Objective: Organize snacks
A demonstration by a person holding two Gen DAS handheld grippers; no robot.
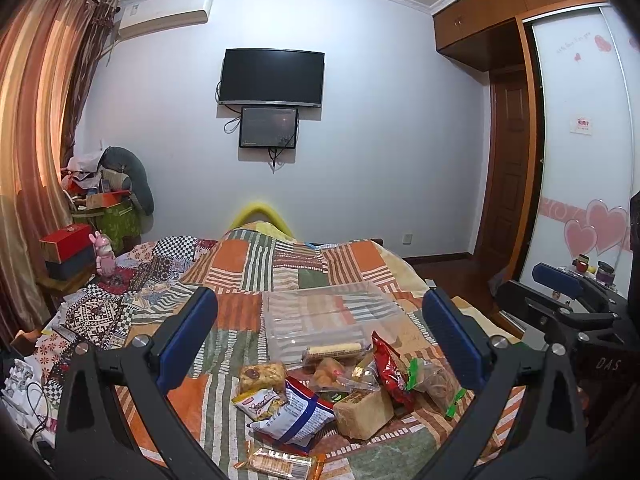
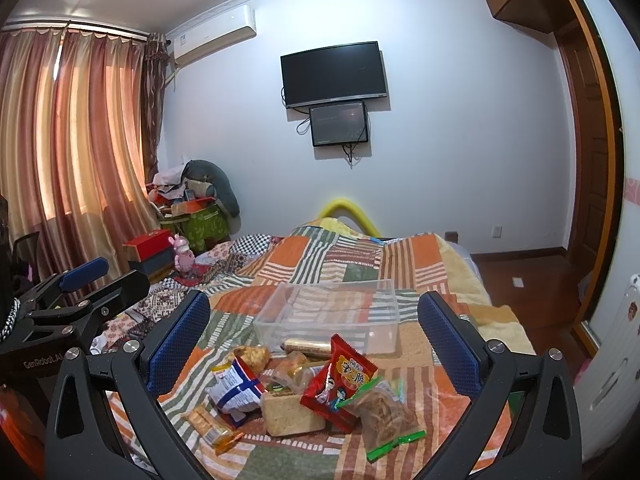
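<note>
Several packaged snacks lie in a pile on the patchwork bedspread (image 1: 256, 264): a red bag (image 2: 340, 380), a blue-and-white bag (image 1: 294, 412), a tan block cake (image 1: 364, 412), a clear bag with green ends (image 2: 384, 412), and a long roll (image 1: 332, 350). An empty clear plastic bin (image 1: 328, 316) (image 2: 332, 312) stands just behind the pile. My left gripper (image 1: 320, 332) is open and empty, above the pile. My right gripper (image 2: 314, 328) is open and empty, above the pile too. Each gripper shows at the edge of the other's view.
The bed's right edge drops to a wooden floor (image 2: 532, 272). A wardrobe with sliding doors (image 1: 580, 140) stands on the right. Boxes and a pink toy (image 1: 105, 254) sit at the bed's left by the curtains (image 2: 80, 128). A TV (image 1: 272, 76) hangs on the far wall.
</note>
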